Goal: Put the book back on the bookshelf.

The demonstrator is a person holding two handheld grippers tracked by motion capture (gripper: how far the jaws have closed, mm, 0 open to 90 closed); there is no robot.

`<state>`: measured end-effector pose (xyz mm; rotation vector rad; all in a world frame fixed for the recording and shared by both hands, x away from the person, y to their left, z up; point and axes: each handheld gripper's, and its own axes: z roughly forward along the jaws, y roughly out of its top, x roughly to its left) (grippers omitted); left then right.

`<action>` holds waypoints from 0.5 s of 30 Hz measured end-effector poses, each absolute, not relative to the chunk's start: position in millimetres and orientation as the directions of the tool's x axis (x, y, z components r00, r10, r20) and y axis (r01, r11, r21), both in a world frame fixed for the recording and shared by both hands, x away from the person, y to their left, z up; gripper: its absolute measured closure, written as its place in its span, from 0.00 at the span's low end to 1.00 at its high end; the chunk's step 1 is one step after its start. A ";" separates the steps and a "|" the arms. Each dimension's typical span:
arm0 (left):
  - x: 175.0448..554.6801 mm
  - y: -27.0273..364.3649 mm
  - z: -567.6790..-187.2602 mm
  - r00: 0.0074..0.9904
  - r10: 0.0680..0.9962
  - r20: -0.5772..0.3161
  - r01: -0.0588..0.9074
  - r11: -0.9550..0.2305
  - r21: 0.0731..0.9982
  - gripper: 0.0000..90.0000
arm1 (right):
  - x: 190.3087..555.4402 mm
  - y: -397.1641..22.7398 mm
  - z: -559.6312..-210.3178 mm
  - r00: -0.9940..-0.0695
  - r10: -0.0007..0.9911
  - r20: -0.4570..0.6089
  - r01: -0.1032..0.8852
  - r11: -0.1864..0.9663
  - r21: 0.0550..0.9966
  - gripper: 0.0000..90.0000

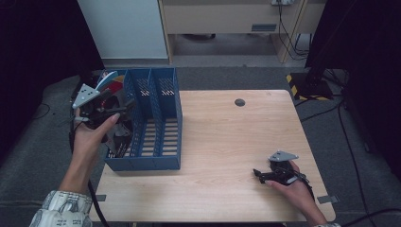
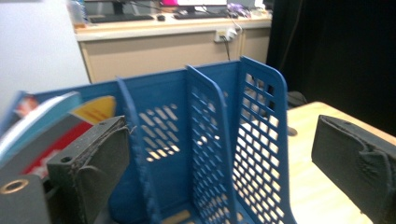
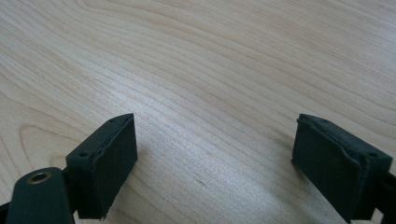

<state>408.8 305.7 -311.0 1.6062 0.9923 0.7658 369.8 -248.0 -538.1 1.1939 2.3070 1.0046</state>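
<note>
A blue file rack (image 1: 151, 123) with upright dividers is standing at the left edge of a wooden table (image 1: 227, 142), and colourful books (image 1: 111, 82) are leaning in its leftmost slot. The left gripper (image 1: 118, 111) is hovering at that slot, jaws released and gripping nothing. The right gripper (image 1: 259, 174) is resting near the table's right front corner, jaws spread and empty.
</note>
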 end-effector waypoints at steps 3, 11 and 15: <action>410.8 295.5 -314.5 0.473 0.881 -0.005 0.233 -0.120 0.965 0.04 | 369.8 -248.1 -538.1 -0.583 0.812 0.009 0.560 0.394 0.728 0.16; 419.6 276.4 -329.8 0.512 0.859 -0.017 0.275 -0.145 0.950 0.03 | 369.1 -248.2 -538.1 -0.586 0.810 0.009 0.559 0.396 0.729 0.16; 421.1 267.5 -336.6 0.534 0.845 -0.032 0.292 -0.149 0.945 0.03 | 369.1 -248.2 -538.1 -0.586 0.810 0.009 0.559 0.396 0.729 0.16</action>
